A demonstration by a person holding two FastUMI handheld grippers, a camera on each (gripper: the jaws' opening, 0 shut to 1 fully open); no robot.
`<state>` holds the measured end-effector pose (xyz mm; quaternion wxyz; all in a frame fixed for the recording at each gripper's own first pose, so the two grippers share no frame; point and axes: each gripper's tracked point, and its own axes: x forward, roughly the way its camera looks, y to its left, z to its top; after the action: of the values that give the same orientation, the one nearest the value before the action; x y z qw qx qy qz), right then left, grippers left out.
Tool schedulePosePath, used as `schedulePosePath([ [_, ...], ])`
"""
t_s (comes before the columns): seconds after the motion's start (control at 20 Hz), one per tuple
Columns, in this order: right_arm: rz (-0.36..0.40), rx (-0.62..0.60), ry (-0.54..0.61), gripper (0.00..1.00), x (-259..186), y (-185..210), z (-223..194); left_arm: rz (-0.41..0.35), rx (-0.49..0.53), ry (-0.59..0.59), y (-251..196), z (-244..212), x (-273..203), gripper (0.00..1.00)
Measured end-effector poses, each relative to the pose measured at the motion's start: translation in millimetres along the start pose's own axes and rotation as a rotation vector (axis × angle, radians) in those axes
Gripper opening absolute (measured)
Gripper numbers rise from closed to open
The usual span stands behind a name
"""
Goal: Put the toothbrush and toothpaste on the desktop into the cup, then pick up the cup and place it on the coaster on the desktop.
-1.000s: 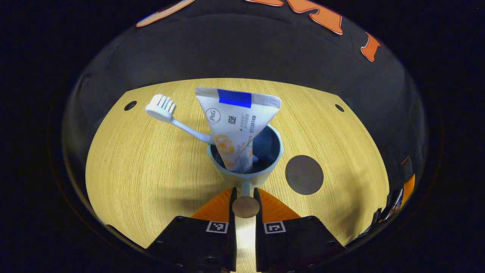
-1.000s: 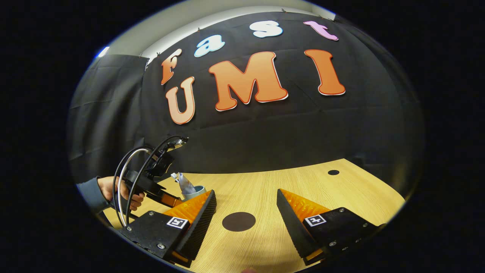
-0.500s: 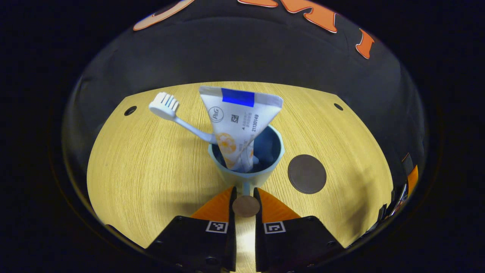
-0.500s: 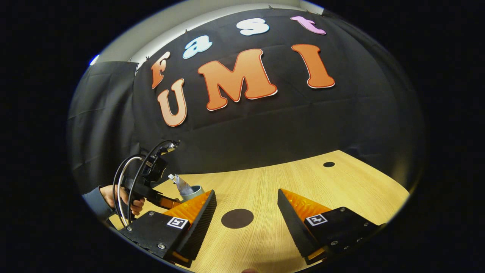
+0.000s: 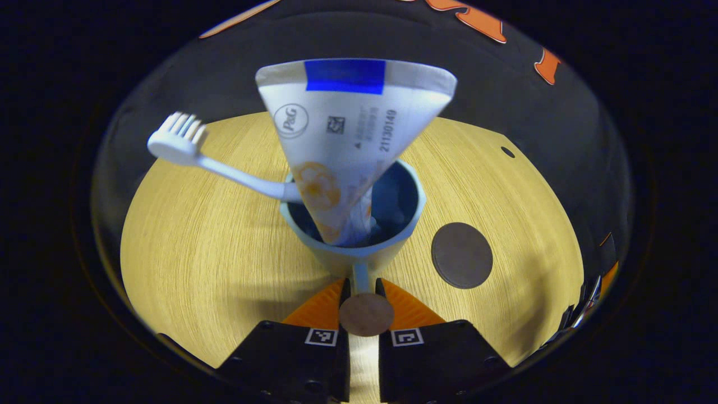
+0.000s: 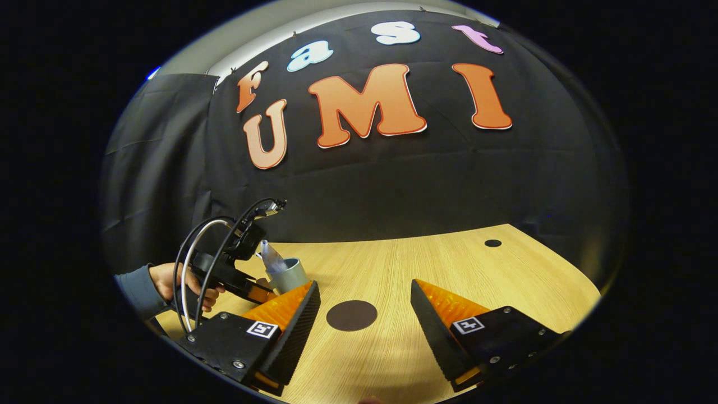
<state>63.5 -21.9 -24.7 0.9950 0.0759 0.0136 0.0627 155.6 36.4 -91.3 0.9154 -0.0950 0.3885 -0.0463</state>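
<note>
A toothbrush [image 5: 185, 147] leans out to the left of the pale blue cup [image 5: 352, 221], its bristled head clear of the rim, while the toothpaste [image 5: 348, 151] tube stands cap-down inside the same cup, its flat crimped end fanning wide above it. Both items sit in the cup, so the loading part of the task looks finished — the step in hand appears to be the carry. The left gripper [image 5: 360, 286] has its fingers pressed close on the cup's thin handle, pinching it just below the rim. To the right of the cup lies the dark round coaster [image 5: 461, 255], bare on the wooden tabletop [image 5: 196, 252]. From the right gripper view, the cup [image 6: 286, 274] seems raised a little off the tabletop, left of the coaster [image 6: 351, 315], held by a hand [image 6: 168, 283] on the left gripper's grip; whether it is fully clear of the wood cannot be told for certain. The right gripper [image 6: 364, 314] hangs with its fingers spread wide, holding nothing, the coaster between them. The next move likely calls for shifting the cup rightward over the coaster and lowering it level — a tilt could tip the tall tube out.
</note>
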Motion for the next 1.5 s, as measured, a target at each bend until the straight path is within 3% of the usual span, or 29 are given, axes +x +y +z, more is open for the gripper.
schedulePosePath([
  [0.4, -0.010, 0.008, -0.022, 0.97, -2, -11, 2, -0.020, -0.020, -0.034, 4, -9, -11, 0.20],
  [0.8, -0.032, 0.047, -0.058, 0.97, -12, -27, 15, -0.038, 0.027, -0.070, 9, 27, -19, 0.16],
  [1.2, -0.043, 0.054, -0.054, 0.97, -15, -32, 9, -0.034, 0.013, -0.130, 2, 10, -32, 0.14],
  [1.5, -0.046, 0.056, -0.068, 0.97, -17, -33, 12, -0.033, 0.079, -0.223, -8, 25, -54, 0.14],
])
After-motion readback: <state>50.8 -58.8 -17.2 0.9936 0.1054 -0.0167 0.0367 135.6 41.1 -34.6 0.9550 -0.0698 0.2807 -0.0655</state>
